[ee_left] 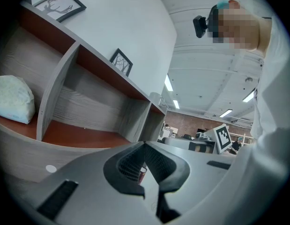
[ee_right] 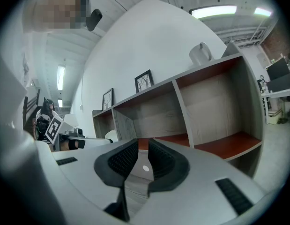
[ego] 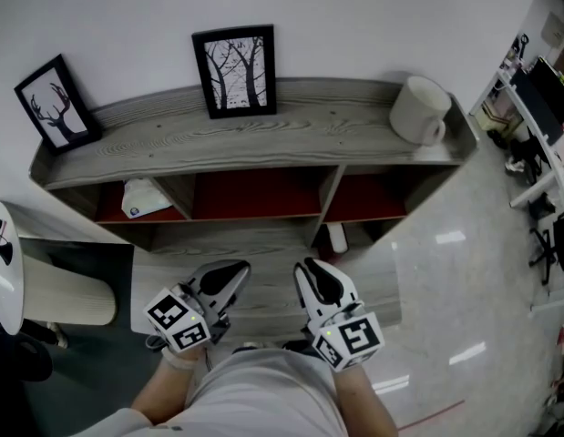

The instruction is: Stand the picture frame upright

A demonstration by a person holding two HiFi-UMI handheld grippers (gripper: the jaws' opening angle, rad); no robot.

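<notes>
Shelf unit (ego: 291, 144) against the white wall. Tree picture frame (ego: 234, 71) stands upright on the shelf top, near the middle, back to the wall. Deer picture frame (ego: 56, 105) also stands upright, at the left end. White mug (ego: 420, 110) lies on its side at the right end.

Left claw (ego: 234, 269) is low in front of the shelf, pads pressed together, nothing held. Right claw (ego: 309, 268) is beside it, slightly spread with a narrow gap, nothing between the pads. Both are well apart from the frames.
</notes>
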